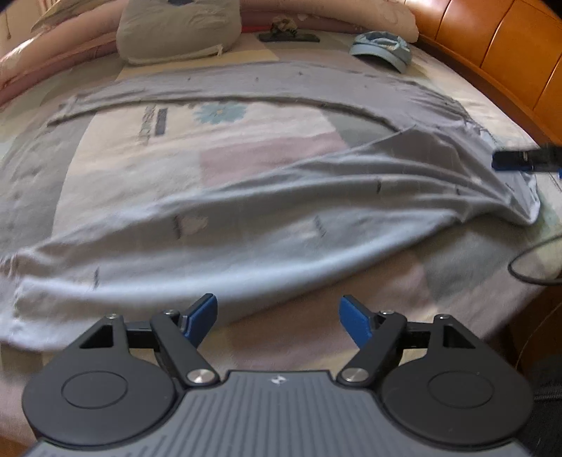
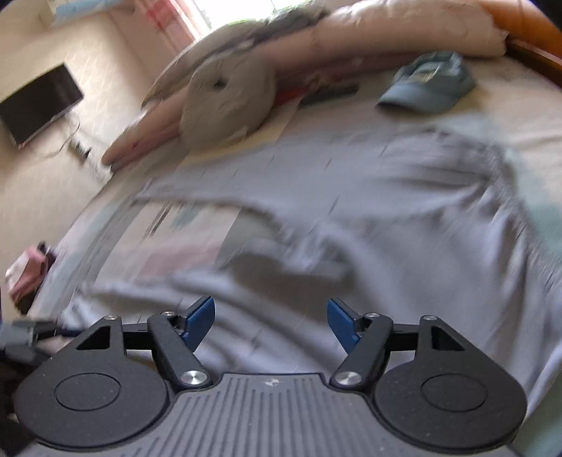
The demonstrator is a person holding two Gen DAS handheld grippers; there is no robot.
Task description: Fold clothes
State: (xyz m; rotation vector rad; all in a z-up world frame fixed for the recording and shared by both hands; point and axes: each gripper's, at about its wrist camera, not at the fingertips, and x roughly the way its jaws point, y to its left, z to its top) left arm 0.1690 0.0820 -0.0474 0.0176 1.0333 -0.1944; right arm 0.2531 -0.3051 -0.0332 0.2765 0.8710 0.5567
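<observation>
A pair of light grey trousers (image 1: 246,225) lies spread on the bed, its two legs apart in a V and the waist at the right. My left gripper (image 1: 277,316) hovers open just in front of the near leg's edge, with nothing between its blue pads. My right gripper (image 2: 270,320) is open above the trousers (image 2: 404,218) near the waist, its pads empty; this view is blurred. In the left wrist view a blue fingertip (image 1: 505,164) of the right gripper shows over the waist at the right edge.
A patterned bedsheet (image 1: 246,154) shows between the legs. A grey pillow (image 1: 179,28) and a blue cap (image 1: 383,49) lie at the far side. An orange wooden headboard (image 1: 491,52) runs along the right. A dark cable (image 1: 527,267) loops at the bed's right edge.
</observation>
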